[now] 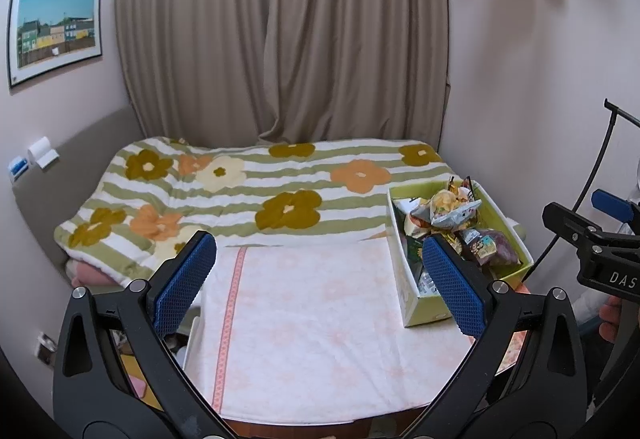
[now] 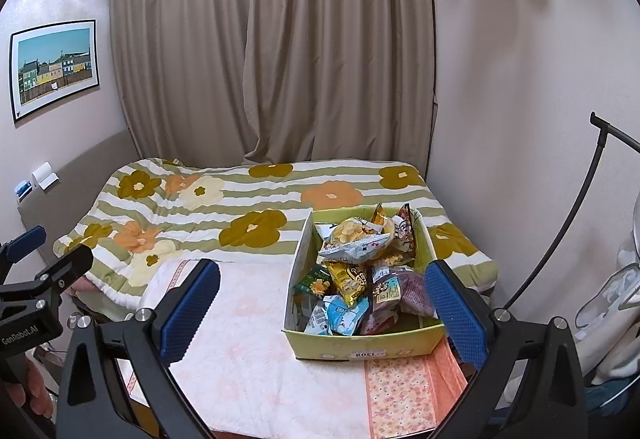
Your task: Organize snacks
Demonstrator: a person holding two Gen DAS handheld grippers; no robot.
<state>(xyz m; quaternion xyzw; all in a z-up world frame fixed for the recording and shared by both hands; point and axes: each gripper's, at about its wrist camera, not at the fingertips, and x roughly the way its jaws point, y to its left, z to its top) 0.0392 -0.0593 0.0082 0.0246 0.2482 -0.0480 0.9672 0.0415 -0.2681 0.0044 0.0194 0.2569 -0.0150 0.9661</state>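
A green cardboard box (image 2: 360,343) full of several snack packets (image 2: 352,239) stands on a table covered with a pale pink cloth (image 2: 248,351). In the left wrist view the box (image 1: 516,235) sits at the right, and the cloth (image 1: 312,319) fills the middle. My left gripper (image 1: 320,279) is open and empty above the cloth, left of the box. My right gripper (image 2: 324,303) is open and empty, its jaws spread in front of the box. The right gripper also shows at the right edge of the left wrist view (image 1: 600,235).
A bed with a flowered striped quilt (image 2: 224,211) lies behind the table. Beige curtains (image 2: 280,59) hang at the back. A framed picture (image 2: 54,67) hangs on the left wall. A black stand (image 2: 576,223) rises at the right.
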